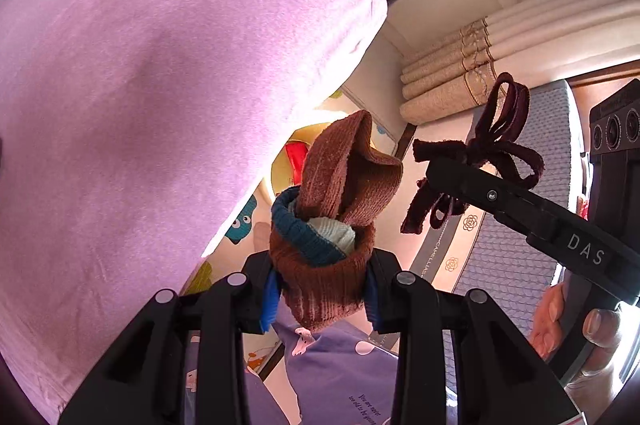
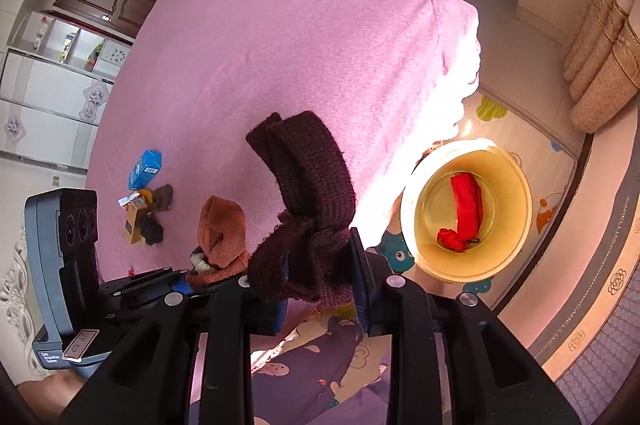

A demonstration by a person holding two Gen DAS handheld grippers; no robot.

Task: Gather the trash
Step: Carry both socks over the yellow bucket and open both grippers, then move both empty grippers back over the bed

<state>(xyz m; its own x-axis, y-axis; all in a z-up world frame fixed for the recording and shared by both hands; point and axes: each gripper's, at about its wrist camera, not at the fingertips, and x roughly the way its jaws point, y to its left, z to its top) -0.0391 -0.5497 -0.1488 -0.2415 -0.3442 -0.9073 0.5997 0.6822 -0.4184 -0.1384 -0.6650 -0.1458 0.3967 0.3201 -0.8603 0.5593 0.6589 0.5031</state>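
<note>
My left gripper (image 1: 322, 289) is shut on a rolled brown sock bundle (image 1: 336, 217) with a blue cuff and white cloth inside, held in the air beside the pink bed (image 1: 160, 85). My right gripper (image 2: 320, 281) is shut on a dark maroon knitted band (image 2: 308, 201) with a knot; it also shows in the left wrist view (image 1: 480, 149). A cream bucket (image 2: 504, 261) stands on the floor mat right of the bed, holding a red folded item (image 2: 466, 203). The sock bundle shows in the right wrist view (image 2: 222, 225) at left.
On the bed lie a blue box (image 2: 145, 168), a yellow carton (image 2: 134, 221) and small dark items (image 2: 154, 231). Beige curtains (image 2: 600, 65) hang at right. A purple cloth (image 2: 320, 365) lies below the grippers. Cables and a desk are at the back.
</note>
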